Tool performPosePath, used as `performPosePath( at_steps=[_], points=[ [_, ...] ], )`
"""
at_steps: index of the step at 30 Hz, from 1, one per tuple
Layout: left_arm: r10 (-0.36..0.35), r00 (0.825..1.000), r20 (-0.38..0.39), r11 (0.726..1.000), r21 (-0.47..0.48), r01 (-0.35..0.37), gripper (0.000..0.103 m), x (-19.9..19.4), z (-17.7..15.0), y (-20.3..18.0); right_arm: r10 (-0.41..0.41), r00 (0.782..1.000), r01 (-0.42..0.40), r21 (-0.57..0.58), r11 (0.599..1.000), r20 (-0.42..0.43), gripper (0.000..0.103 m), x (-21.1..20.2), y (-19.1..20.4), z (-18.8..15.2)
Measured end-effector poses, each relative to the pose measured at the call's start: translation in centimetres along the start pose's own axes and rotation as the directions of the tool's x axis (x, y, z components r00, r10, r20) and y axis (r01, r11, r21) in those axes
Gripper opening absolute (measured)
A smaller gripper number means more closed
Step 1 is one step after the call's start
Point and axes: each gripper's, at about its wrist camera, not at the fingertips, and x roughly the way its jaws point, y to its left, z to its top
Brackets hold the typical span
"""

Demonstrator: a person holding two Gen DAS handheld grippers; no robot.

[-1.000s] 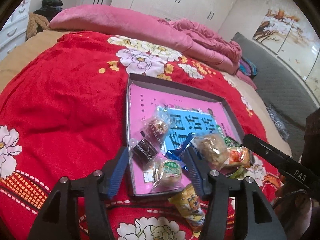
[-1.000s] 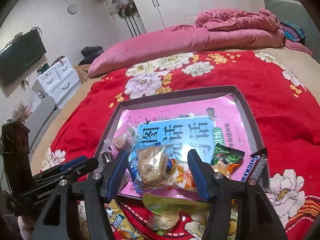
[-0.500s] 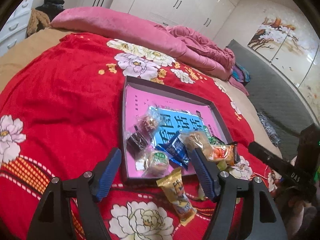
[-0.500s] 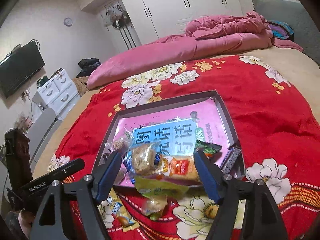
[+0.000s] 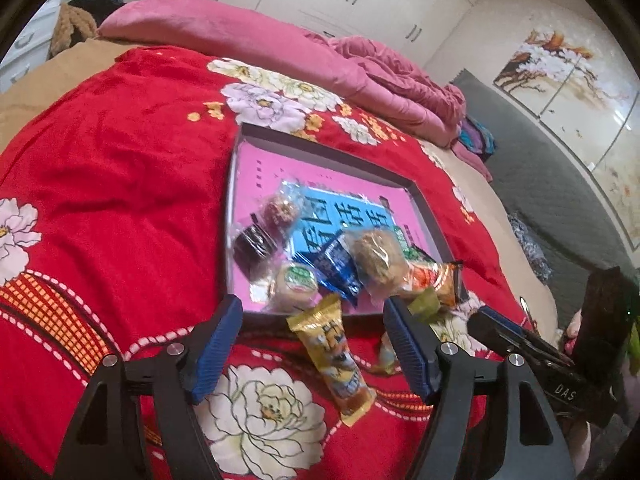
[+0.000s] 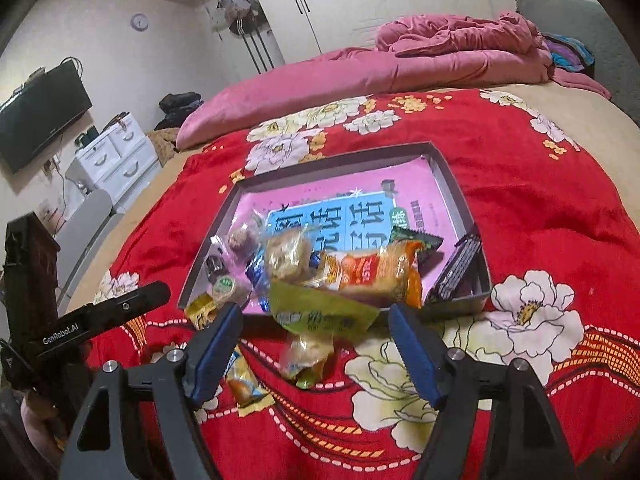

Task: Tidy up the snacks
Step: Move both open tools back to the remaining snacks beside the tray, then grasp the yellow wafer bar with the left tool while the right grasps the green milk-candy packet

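Bedspread red and floral, grey tray on it, possibly a television at left.

Green packet blurred, label unreadable; snack beneath partly hidden; dark bars unreadable.

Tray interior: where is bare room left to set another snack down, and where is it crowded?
The tray's far half is free, from the back wall down to the blue printed panel. The near half is crowded: orange packet, crumbly cake, black bar. The green packet overhangs the front rim.
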Motion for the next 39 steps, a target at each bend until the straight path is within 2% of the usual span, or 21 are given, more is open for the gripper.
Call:
performPosePath(
  at_steps=[6,17,30,39],
  points=[
    [-0.017,0.999,-0.050,1.000,0.021,0.018,0.075,0.7,-1.0,-1.0,0.000,0.999,-0.001,-0.014,1.000,-0.045,0.075,0.9,0.4,-1.5],
    [-0.055,0.987,-0.154,0.998,-0.034,0.050,0.075,3.0,-2.4,-0.6,-0.013,0.993,0.008,-0.045,0.999,-0.122,0.075,3.1,0.0,-3.3],
    [-0.040,0.978,-0.204,0.999,-0.024,0.036,0.075,5.1,-2.7,-0.8,0.011,0.986,-0.016,-0.028,0.999,-0.164,0.075,5.5,-0.6,-3.9],
    [-0.028,0.977,-0.212,1.000,-0.017,0.025,0.074,6.0,-2.7,-0.8,0.027,0.988,-0.031,-0.019,0.999,-0.154,0.073,7.2,-0.9,-3.4]
  ],
)
